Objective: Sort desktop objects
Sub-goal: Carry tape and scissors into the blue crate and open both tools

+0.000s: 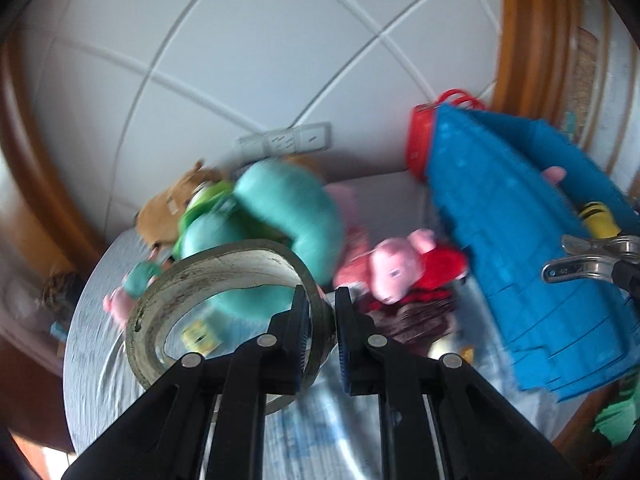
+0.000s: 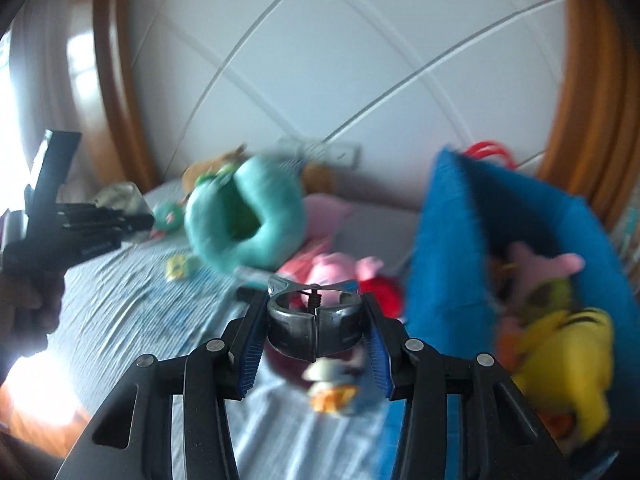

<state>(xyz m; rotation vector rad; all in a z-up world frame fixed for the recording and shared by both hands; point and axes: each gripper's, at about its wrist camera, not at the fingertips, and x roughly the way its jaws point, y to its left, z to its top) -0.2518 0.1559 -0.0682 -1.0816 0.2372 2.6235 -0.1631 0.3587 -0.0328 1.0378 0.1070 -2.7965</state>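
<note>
No writing is sharp enough to read. At the left, the left gripper (image 1: pixel 322 300) is pinched nearly closed on the wall of a grey-brown roll of clear packing tape (image 1: pixel 224 304), held above the striped pale-blue cloth surface (image 1: pixel 92 340). Beyond lie a teal plush neck pillow (image 1: pixel 288 208) and a pink pig plush in red (image 1: pixel 400 268). The right gripper (image 2: pixel 316 320) clamps a shiny metal spring clip (image 2: pixel 314 324). Far right stands a blue fabric bin (image 2: pixel 448 248) with a yellow plush (image 2: pixel 568 360) inside. White panelled wall (image 1: pixel 240 60), orange wooden frame (image 1: pixel 536 32) behind.
</note>
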